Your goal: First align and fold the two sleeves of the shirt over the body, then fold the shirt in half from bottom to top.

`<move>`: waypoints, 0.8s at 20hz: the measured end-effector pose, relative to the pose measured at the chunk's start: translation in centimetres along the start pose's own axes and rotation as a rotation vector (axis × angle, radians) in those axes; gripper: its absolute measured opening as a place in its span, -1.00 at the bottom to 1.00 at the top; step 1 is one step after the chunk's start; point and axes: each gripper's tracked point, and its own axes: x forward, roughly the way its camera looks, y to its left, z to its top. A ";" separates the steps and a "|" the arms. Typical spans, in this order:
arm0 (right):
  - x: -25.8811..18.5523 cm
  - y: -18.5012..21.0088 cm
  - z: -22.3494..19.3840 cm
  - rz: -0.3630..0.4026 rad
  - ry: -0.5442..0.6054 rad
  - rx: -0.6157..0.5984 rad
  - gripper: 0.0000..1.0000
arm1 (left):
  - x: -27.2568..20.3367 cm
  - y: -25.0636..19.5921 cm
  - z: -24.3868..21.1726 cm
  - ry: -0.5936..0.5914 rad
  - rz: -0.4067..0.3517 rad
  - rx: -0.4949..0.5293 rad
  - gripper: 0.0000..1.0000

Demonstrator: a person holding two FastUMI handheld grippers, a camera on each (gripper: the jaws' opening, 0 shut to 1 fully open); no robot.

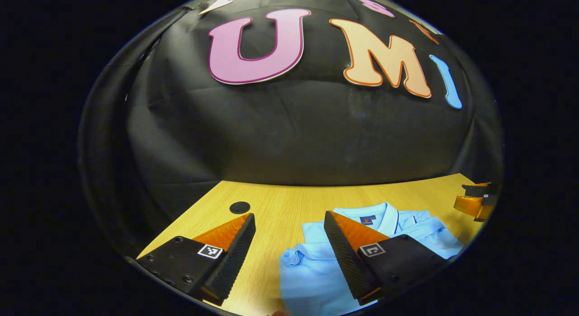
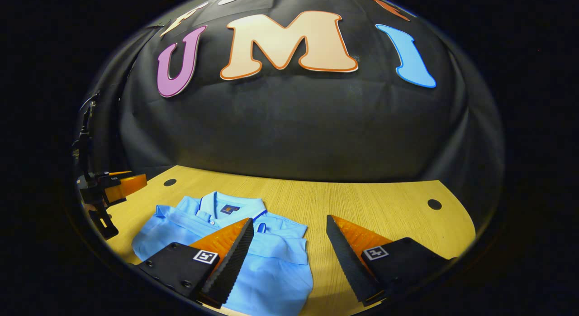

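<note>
Shirt: the light blue shirt (image 2: 253, 257) lies on the desk (image 2: 384, 207), collar toward the wall, sleeves apparently tucked over the body.
Left hand-held gripper (image 1: 289, 257): fingers spread, holding nothing, above the shirt's left edge.
Right hand-held gripper (image 2: 289, 257): spread too, empty, over the right edge.
Risk: pinching only the top layer at the hem could drag the tucked sleeves loose.
Risk: uneven lifting might skew the half-fold.

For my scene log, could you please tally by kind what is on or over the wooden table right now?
Light blue shirt, lying folded on the table: 1
Grippers, both open: 2, left gripper and right gripper
Round dark holes in the tabletop: 2
Total: 5
</note>
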 end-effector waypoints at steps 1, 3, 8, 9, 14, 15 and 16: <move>-0.7 0.2 0.2 0.005 -0.011 -0.002 1.00 | -0.6 -0.3 0.1 -0.007 -0.010 -0.009 0.87; -2.2 0.1 0.6 0.000 -0.041 0.001 1.00 | -2.3 -0.8 0.3 -0.021 -0.027 -0.021 0.87; -7.5 0.1 2.9 0.015 -0.158 0.061 1.00 | -6.2 -1.3 0.8 -0.091 -0.031 0.011 0.86; -8.7 0.0 3.2 0.016 -0.185 0.066 1.00 | -7.1 -1.6 0.7 -0.095 -0.040 0.013 0.87; -13.8 0.4 3.0 0.035 -0.263 0.079 0.98 | -11.3 -2.6 0.0 -0.141 -0.064 0.027 0.86; -14.6 0.5 2.6 0.038 -0.273 0.080 0.98 | -11.9 -2.6 -0.1 -0.152 -0.065 0.029 0.87; -15.4 0.7 2.3 0.041 -0.285 0.079 0.98 | -12.5 -2.6 -0.6 -0.155 -0.064 0.025 0.87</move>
